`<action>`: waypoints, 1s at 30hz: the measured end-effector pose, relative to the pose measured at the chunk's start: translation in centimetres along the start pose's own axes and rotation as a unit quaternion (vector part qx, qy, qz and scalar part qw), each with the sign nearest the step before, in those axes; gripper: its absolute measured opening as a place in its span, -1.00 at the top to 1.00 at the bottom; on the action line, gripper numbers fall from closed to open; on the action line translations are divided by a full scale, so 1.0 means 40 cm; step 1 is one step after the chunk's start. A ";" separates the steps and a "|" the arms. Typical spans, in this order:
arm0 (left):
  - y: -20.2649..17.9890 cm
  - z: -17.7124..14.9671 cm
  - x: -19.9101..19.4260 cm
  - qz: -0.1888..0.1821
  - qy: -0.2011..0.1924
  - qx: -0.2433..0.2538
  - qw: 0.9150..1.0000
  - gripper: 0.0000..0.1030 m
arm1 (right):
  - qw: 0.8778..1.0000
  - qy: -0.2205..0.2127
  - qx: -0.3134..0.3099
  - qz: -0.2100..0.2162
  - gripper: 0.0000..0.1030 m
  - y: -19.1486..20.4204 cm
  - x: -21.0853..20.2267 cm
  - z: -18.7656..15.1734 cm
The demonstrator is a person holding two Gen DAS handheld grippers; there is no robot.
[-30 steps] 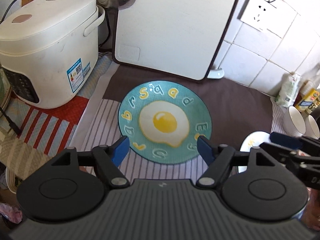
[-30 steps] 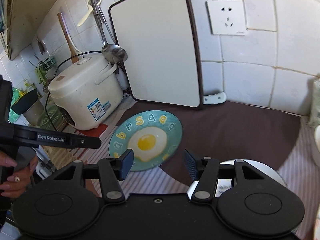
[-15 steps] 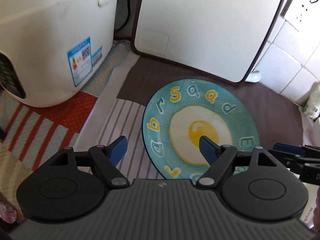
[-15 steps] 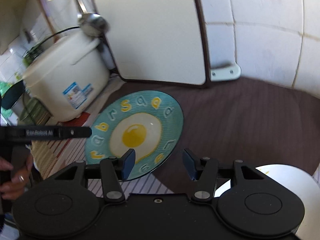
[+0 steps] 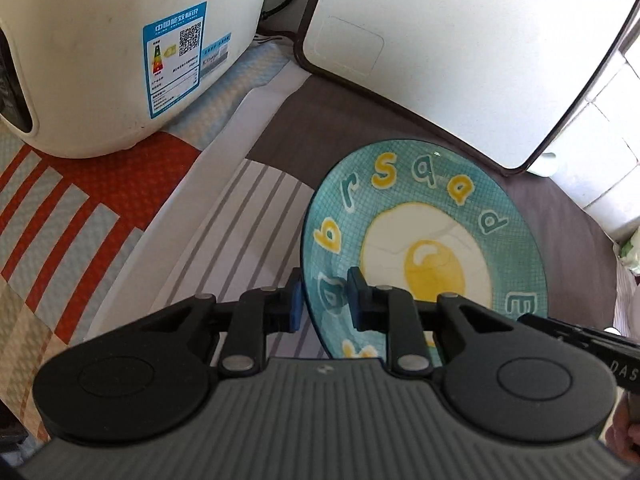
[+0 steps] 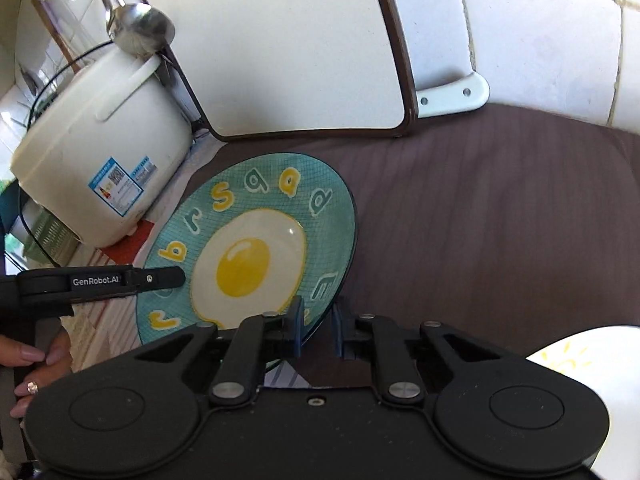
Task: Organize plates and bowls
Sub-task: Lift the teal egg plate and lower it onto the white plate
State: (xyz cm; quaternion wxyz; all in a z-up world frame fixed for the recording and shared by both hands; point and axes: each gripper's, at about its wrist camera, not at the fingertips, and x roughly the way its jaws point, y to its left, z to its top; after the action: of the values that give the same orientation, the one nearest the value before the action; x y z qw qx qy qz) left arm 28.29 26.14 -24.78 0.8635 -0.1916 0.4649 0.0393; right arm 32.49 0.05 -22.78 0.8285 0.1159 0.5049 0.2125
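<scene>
The plate (image 5: 424, 240), teal with a fried-egg print, lies on the brown mat (image 6: 500, 208) just in front of the cutting board (image 6: 288, 40), with the rice cooker (image 5: 100, 52) off to its left. Both tools are at its rim. The left tool (image 5: 323, 300) is narrowed over the plate's left edge, one finger outside and one over the face; it looks clamped on, or very nearly. The right tool (image 6: 317, 330) is narrowed at the near right edge, but a gap shows between its fingers and the rim seems to sit against only the left one, so I cannot tell if it grips.

Risks, as I judge them: a glazed rim pinched at two points can slip. If one tool lifts before the other has hold, the plate will tip and slide out. A swing upward could knock it against the cutting board. A second white plate (image 6: 580, 364) lies close to the right of the teal one and could be bumped.
</scene>
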 end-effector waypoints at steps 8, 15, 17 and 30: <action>0.000 -0.025 0.000 -0.003 -0.011 0.022 1.000 0.58 | 0.999 0.006 0.035 0.003 0.64 -0.004 0.038 0.003; 0.004 -0.009 -0.005 -0.019 0.016 0.033 0.999 0.58 | 1.000 0.001 0.012 -0.011 0.62 0.013 0.028 0.004; 0.007 -0.005 -0.024 -0.029 0.010 0.038 0.999 0.59 | 1.000 -0.017 -0.012 -0.007 0.61 0.024 0.006 0.003; -0.056 -0.005 -0.150 -0.027 0.005 0.070 0.997 0.59 | 0.999 -0.033 0.001 0.017 0.60 0.036 -0.116 -0.001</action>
State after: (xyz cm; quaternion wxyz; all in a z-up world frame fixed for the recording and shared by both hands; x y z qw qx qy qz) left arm 25.31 24.66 -19.31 0.8730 -0.1438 0.4657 -0.0176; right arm 30.26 -0.84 -18.58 0.8409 0.1323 0.4755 0.2219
